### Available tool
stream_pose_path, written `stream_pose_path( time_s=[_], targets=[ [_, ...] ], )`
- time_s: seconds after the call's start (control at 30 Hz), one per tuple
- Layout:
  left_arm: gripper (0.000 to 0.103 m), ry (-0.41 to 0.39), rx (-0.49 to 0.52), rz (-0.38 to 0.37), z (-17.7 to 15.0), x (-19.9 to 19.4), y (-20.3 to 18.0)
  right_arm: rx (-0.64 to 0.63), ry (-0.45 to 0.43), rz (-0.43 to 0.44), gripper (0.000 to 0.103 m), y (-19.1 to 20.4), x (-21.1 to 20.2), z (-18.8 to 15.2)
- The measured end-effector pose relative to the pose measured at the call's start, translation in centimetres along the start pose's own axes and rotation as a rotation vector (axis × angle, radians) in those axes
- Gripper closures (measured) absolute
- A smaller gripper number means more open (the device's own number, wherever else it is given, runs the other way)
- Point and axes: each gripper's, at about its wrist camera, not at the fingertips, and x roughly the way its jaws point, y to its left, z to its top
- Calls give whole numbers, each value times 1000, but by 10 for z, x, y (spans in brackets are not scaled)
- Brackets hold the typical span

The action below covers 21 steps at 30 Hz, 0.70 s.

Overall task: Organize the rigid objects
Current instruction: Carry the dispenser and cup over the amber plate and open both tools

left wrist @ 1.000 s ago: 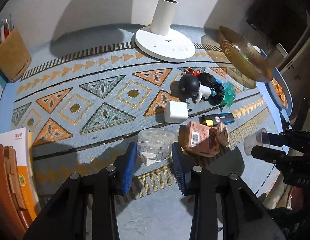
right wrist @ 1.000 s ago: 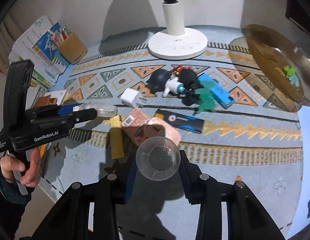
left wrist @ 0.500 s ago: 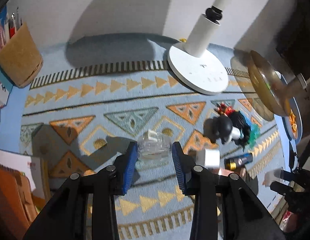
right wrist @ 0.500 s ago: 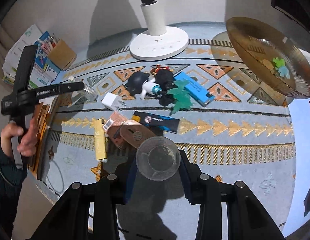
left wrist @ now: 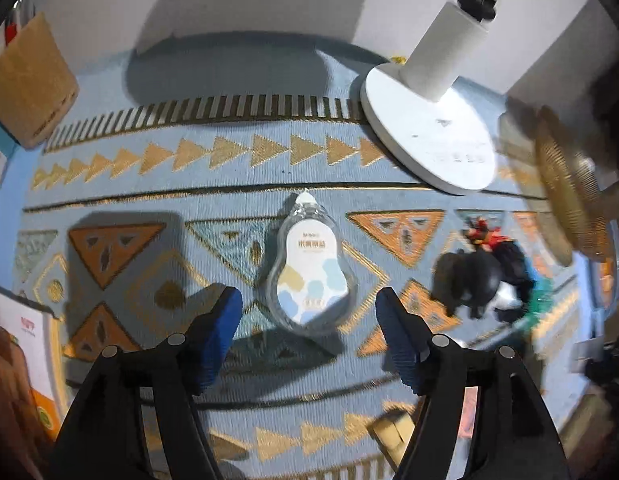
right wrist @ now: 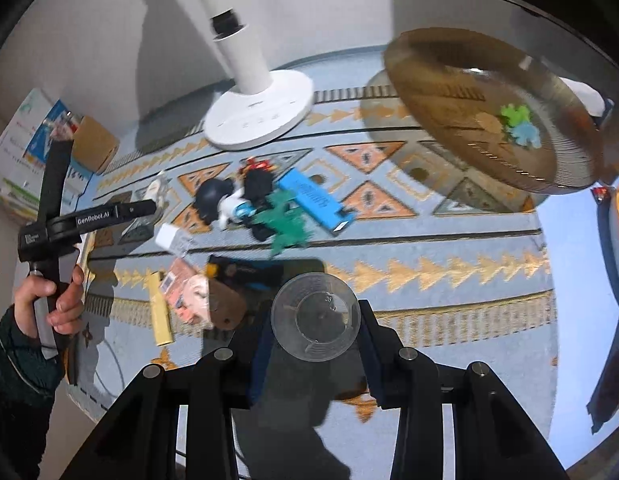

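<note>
Left tool [left wrist: 309, 316], pitched steeply downward, jaws just spread, above the clear case [left wrist: 311, 270] lying free on the patterned mat [left wrist: 149, 184]. Right tool [right wrist: 314, 340], likewise angled, pinches the clear cup [right wrist: 315, 316].

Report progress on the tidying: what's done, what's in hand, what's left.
Done: the clear case lies flat on the mat, apart from the pile; the left tongs have just been opening and no longer touch it. In hand: the right tongs grip a clear cup. Left: the toy figures, blue box, white charger and pink box remain jumbled.
</note>
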Motion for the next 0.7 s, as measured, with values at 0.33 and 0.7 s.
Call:
stream_pose_path(
  time_s=[0.33,0.7],
  targets=[
    [57,-130,43,48,-3,-54,-42,48,-103,-5,64,-47,-41,24],
    [57,-289,233,-179,12,-142,-181,55,-255,-83,64,-103,-93,71]
  ],
)
